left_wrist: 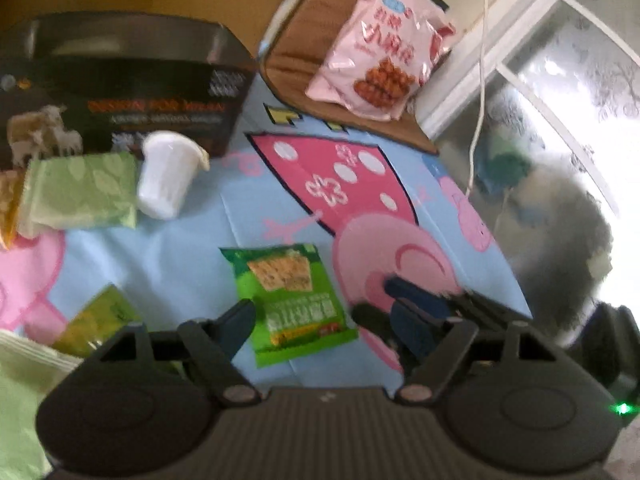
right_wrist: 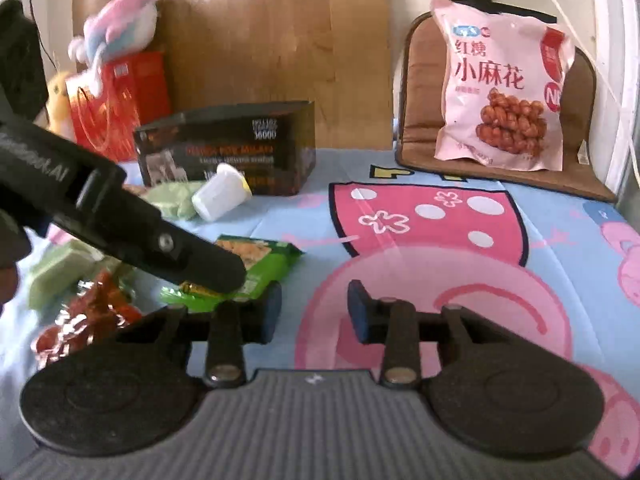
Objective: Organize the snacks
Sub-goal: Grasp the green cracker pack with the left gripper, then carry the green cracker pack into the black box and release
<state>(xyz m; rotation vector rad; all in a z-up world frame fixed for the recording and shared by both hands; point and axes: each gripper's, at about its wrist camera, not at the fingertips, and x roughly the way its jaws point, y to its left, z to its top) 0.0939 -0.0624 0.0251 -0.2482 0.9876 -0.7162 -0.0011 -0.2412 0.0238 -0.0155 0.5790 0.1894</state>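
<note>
A green cracker packet point(left_wrist: 289, 297) lies flat on the cartoon sheet point(left_wrist: 192, 252), between the open jaws of my left gripper point(left_wrist: 324, 320). In the right wrist view the same packet point(right_wrist: 256, 264) lies at centre left, with the left gripper point(right_wrist: 216, 268) over its near end. My right gripper point(right_wrist: 314, 312) is open and empty above the pink print, just right of the packet. A large pink snack bag point(right_wrist: 500, 88) leans upright on a brown cushion point(right_wrist: 576, 176) at the back right; it also shows in the left wrist view point(left_wrist: 380, 48).
A black box point(right_wrist: 228, 148) stands at the back, with a white cup point(right_wrist: 220, 192) on its side and pale green packets point(left_wrist: 80, 190) before it. Red foil snacks point(right_wrist: 88, 320) lie at the left. A red box point(right_wrist: 120, 100) and plush toys point(right_wrist: 116, 24) stand behind.
</note>
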